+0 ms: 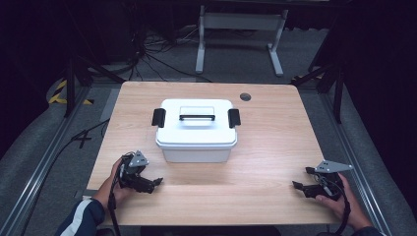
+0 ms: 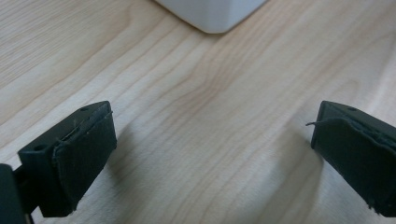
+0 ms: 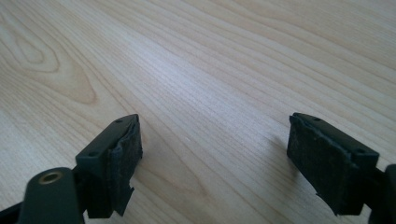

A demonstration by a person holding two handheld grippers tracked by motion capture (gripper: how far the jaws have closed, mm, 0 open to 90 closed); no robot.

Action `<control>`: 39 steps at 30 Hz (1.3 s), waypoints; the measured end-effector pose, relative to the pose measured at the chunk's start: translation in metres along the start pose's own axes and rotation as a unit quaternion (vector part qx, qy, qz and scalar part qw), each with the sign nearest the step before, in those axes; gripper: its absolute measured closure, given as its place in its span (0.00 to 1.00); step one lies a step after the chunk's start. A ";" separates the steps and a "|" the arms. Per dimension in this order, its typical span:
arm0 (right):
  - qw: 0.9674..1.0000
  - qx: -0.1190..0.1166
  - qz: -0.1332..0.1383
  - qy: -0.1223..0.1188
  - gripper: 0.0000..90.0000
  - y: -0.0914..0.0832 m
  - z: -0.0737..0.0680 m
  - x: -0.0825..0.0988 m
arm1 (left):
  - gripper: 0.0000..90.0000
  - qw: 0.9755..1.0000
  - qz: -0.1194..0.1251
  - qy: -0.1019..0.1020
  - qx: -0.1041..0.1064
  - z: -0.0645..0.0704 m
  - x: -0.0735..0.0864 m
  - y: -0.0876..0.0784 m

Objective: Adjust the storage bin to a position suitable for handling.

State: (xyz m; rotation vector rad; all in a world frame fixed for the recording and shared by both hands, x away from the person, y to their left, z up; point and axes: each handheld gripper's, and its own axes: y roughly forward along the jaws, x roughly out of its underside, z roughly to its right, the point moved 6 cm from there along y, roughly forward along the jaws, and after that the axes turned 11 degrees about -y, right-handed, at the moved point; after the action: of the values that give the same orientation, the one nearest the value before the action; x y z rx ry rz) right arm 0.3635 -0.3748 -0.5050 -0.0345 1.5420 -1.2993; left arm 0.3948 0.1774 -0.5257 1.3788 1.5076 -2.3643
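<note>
Well apart, white box (image 1: 196,130) and table edge (image 1: 216,220).

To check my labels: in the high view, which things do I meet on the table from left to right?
Left gripper → left black latch → white box → right black latch → round hole in the table → right gripper.

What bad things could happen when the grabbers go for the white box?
The white box is shut by two black latches; lifting its handle before both are freed might drag the whole box. It sits mid-table, so a one-sided pull on a latch could slide it. The left gripper and right gripper start open and far apart, so they may arrive unevenly.
</note>
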 end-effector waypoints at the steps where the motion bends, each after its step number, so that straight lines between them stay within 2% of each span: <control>1: 1.000 -0.006 -0.009 -0.007 0.20 0.000 0.000 -0.001 | 0.01 1.000 -0.003 0.013 0.010 0.002 0.001 0.000; 3: 0.999 -0.022 -0.028 -0.019 0.19 -0.001 0.000 -0.002 | 0.01 0.999 -0.004 0.027 0.020 0.004 0.000 0.000; 6: 0.998 -0.032 -0.055 -0.030 0.19 0.001 0.001 -0.008 | 0.01 0.999 -0.004 0.030 0.027 0.005 0.000 0.001; 8: 0.997 -0.028 -0.061 -0.039 0.25 0.003 0.003 -0.013 | 0.01 0.999 -0.005 0.031 0.028 0.005 0.000 0.001; 13: 0.997 -0.035 -0.045 -0.045 0.27 0.003 0.006 -0.029 | 0.01 0.999 -0.003 0.027 0.028 0.005 0.000 0.001; 20: 0.996 -0.042 -0.027 -0.068 0.31 -0.004 0.011 -0.055 | 0.01 0.999 -0.005 0.028 0.027 0.005 0.000 0.001; 23: 0.994 -0.044 -0.027 -0.095 0.33 -0.007 0.012 -0.072 | 0.01 0.999 -0.005 0.029 0.026 0.005 0.000 0.001; 26: 0.993 -0.047 -0.007 -0.106 0.34 -0.010 0.013 -0.092 | 0.01 0.999 -0.005 0.027 0.025 0.005 0.001 0.000; 28: 0.992 -0.046 -0.009 -0.121 0.36 -0.009 0.012 -0.104 | 0.01 0.999 -0.004 0.027 0.025 0.005 0.001 0.000; 29: 0.992 -0.046 -0.009 -0.121 0.36 -0.009 0.012 -0.104 | 0.01 0.999 -0.004 0.027 0.025 0.005 0.001 0.000; 30: 0.990 -0.046 -0.001 -0.132 0.36 -0.010 0.011 -0.118 | 0.01 0.999 -0.005 0.027 0.026 0.005 0.001 0.000; 32: 0.989 -0.047 0.000 -0.137 0.36 -0.011 0.011 -0.123 | 0.01 0.999 -0.005 0.027 0.026 0.005 0.001 0.000; 39: 0.984 -0.050 0.003 -0.172 0.39 -0.013 0.004 -0.164 | 0.01 0.999 -0.004 0.027 0.025 0.005 0.001 0.000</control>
State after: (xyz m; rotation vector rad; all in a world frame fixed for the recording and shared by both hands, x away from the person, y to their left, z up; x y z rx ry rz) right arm 0.4294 -0.2844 -0.3847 -0.3041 1.3058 -1.1419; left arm 0.3912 0.1741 -0.5258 1.4610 1.4796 -2.4057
